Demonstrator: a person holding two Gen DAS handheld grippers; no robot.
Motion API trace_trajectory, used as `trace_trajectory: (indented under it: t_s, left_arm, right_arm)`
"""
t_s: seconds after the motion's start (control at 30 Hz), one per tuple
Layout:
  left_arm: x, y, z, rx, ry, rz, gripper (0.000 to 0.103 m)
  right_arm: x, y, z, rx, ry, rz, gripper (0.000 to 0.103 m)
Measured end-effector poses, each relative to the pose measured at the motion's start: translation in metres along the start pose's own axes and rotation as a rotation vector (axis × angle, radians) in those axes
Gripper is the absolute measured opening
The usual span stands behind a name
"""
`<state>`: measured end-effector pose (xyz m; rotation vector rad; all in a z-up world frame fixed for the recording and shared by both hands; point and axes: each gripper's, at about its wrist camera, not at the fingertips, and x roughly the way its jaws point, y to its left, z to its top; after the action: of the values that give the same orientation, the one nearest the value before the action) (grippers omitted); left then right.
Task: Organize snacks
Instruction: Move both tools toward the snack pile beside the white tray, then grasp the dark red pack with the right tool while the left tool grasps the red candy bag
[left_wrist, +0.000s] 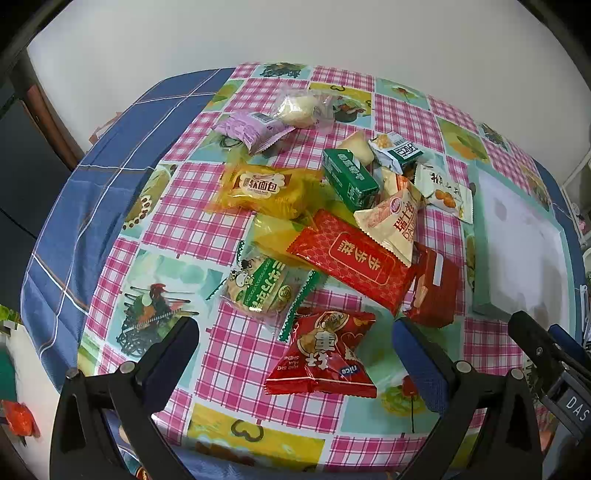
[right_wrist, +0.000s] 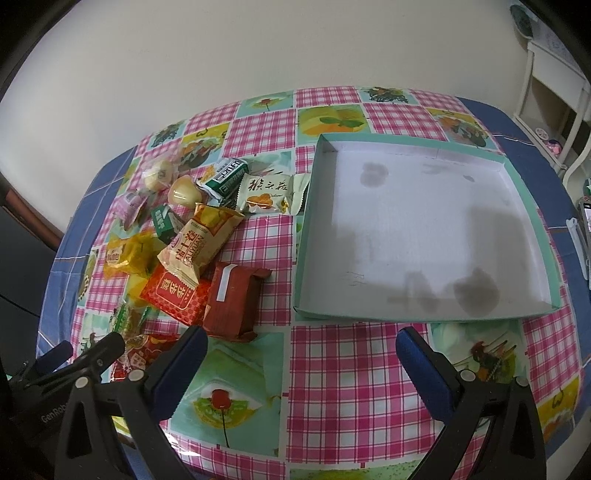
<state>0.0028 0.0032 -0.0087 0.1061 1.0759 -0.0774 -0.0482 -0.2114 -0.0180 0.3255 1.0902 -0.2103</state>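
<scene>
Two grippers, left (left_wrist: 293, 354) and right (right_wrist: 301, 356), jaws wide, red "nice" packet (left_wrist: 325, 360), "DALIYUAN" pack (right_wrist: 199, 245).

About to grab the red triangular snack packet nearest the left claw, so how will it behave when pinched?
The red packet looks puffed and pillow-shaped, so it probably squashes and weighs little. Its glossy film may slip between the pads, so its crimped bottom seam seems a safer hold. It lies flat on the tablecloth, apart from the pile, so it should slide rather than roll if nudged.

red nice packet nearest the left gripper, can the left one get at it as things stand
Probably yes. The red packet lies flat on the tablecloth, at the near edge of the pile with nothing on top, and the left gripper is open right in front of it.
</scene>
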Motion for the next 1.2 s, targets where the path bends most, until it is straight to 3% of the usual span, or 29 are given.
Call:
trace_trajectory:
  t_s: [0.33,0.57,0.73,0.97,1.1,1.2]
  left_arm:
    - [0.013,-0.005,0.002,0.031,0.044,-0.012,0.103]
    - [0.035,-0.009,0.003,0.041,0.119,-0.05,0.103]
    - [0.045,-0.011,0.0,0.014,0.184,-0.12,0.091]
    - [0.055,-0.012,-0.003,-0.035,0.265,-0.2,0.059]
    - [0.058,-0.01,-0.001,-0.059,0.265,-0.215,0.057]
    - [0.055,-0.01,0.0,-0.067,0.26,-0.228,0.056]
  right_arm:
    - [0.004,0.007,0.002,-0.025,0.013,0.008,0.103]
    - [0.013,0.028,0.011,-0.046,0.012,0.091,0.103]
    - [0.028,0.045,0.016,-0.072,0.038,0.107,0.103]
    - [0.047,0.059,0.021,-0.111,0.068,0.101,0.078]
    - [0.057,0.065,0.022,-0.136,0.092,0.086,0.064]
    - [0.066,0.067,0.022,-0.155,0.114,0.065,0.059]
